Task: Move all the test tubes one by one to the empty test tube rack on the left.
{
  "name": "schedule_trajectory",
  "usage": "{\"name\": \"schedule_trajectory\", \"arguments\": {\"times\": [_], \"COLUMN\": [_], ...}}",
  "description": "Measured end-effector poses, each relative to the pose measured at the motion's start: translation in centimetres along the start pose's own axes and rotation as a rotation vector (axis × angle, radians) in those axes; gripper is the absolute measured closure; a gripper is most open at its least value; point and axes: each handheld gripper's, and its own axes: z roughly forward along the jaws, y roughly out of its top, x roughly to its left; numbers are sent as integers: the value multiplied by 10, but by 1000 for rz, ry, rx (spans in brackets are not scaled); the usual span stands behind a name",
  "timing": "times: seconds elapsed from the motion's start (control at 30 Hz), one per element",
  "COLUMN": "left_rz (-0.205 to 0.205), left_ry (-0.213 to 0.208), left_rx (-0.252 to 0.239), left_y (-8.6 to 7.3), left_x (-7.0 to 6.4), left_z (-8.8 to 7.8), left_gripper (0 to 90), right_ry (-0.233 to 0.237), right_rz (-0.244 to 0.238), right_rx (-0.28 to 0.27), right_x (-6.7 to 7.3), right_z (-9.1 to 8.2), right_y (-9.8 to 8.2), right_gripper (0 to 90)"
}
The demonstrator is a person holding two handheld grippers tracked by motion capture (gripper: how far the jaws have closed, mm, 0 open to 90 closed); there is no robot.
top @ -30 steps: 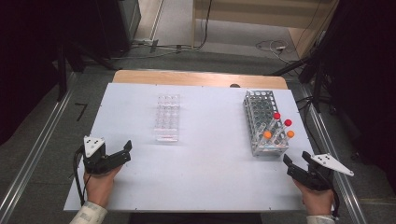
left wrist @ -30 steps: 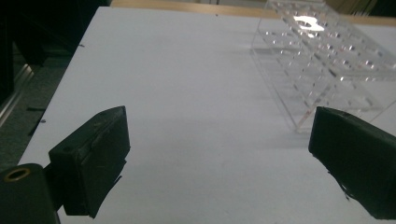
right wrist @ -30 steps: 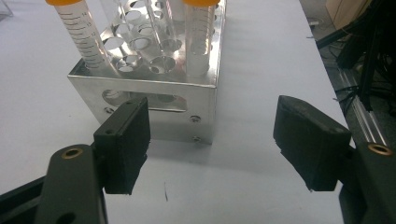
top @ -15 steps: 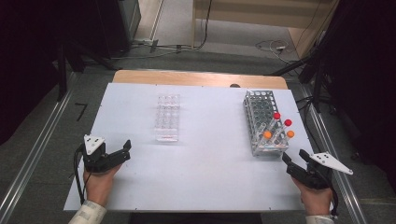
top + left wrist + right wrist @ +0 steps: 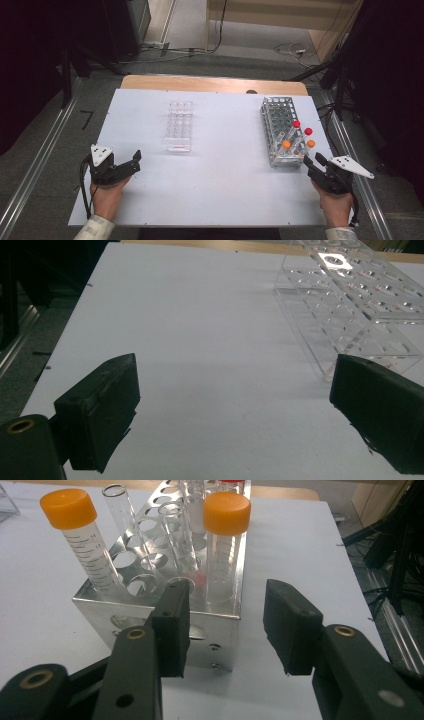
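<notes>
one white rectangular worktop [image 5: 215,195] carries two racks. the perforated metal tube rack [image 5: 278,131] stands along the right edge; the clear plastic tube rack [image 5: 179,125] lies near the middle, toward the far edge. the front half of the worktop is bare between the two hands. four capped tubes stand in the near end of the metal rack: two red-capped tubes [image 5: 296,125] and two orange-capped tubes [image 5: 77,532]. the right gripper view adds open glass tubes [image 5: 122,515] among them. the left gripper [image 5: 127,166] rests near the front left corner, jaws wide apart and empty. the right gripper [image 5: 314,165], near the front right corner just before the metal rack, has jaws apart and empty.
</notes>
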Motion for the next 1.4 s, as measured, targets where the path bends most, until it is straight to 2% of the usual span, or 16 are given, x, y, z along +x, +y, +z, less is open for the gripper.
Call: {"name": "schedule_trajectory", "arguments": {"times": [0.4, 0.6, 0.77, 0.9, 1.07, 1.3, 1.4], "left_rz": [2, -4, -1, -6, -6, -6, -6], "left_ry": [-3, -5, -7, -10, -13, -16, -19], "left_rx": [-1, -11, -6, -9, -8, -11, -11], "left_y": [0, 1, 1, 1, 1, 1, 1], "left_x": [-1, -1, -1, -1, -1, -1, 0], "left_z": [0, 0, 0, 0, -1, -1, -1], "left_gripper": [64, 67, 67, 67, 67, 74, 74], "right_ry": [5, 11, 4, 1, -1, -21, -17], "right_rz": [-6, -10, -14, -13, -9, -21, -11], "right_rx": [-5, 0, -3, 0, -25, -99, -126], "right_x": [-1, 2, 3, 4, 4, 6, 6], "right_z": [16, 21, 24, 26, 21, 1, -6], "right_y": [8, 10, 11, 11, 15, 31, 35], "right_gripper": [624, 649, 708, 712, 714, 716, 716]}}
